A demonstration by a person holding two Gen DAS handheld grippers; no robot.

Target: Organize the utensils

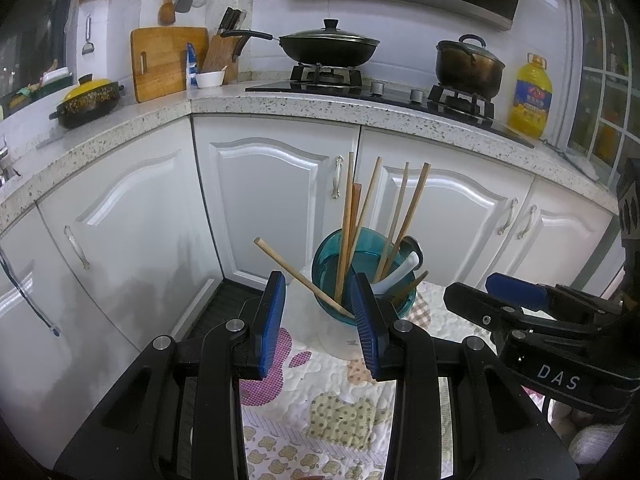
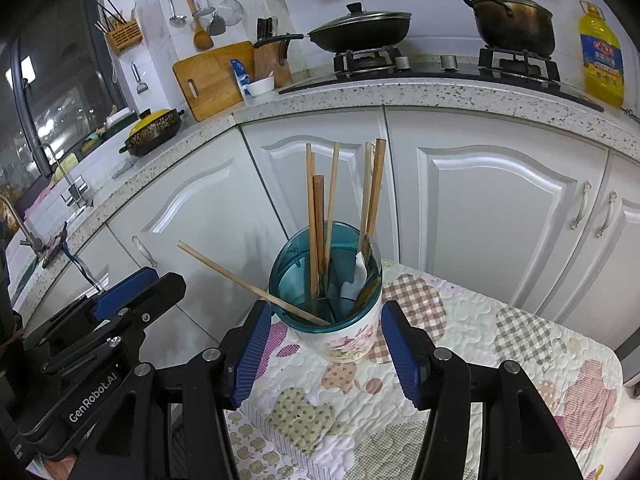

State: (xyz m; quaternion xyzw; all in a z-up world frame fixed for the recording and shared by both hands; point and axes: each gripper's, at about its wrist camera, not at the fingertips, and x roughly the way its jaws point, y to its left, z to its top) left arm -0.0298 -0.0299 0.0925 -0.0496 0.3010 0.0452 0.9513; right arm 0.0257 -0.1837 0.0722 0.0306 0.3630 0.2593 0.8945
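1. Chopsticks point(image 1: 352, 220) stand in the teal-rimmed holder point(image 1: 362, 280) at 12 o'clock of the left gripper point(image 1: 318, 320), whose fingers are spread wide and empty. One stray chopstick point(image 1: 304, 280) leans out toward 10 o'clock; probably light, stiff and slick, best pinched mid-shaft. The right gripper point(image 1: 516, 292) reads "DAS".

2. Holder point(image 2: 332, 320) sits on the quilted cloth point(image 2: 500, 360) between the right gripper's point(image 2: 326, 344) open, empty fingers. The left gripper point(image 2: 124, 292), at 9 o'clock, reads "GenRobot.AI".

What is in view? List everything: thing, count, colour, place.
utensil holder: one, white floral with teal rim, on the quilted cloth
chopsticks: about six, wooden, in the holder; one leaning out left
spoon: one, white, in the holder
quilted cloth: one, patchwork pastel, under the holder
wok: one, black, lidded, left burner
pot: one, dark, lidded, right burner
oil bottle: one, yellow, right countertop
cutting board: one, wooden, against the wall
casserole: one, black, yellow lid, left countertop
left tool: blue pads, open
right tool: blue pads, open
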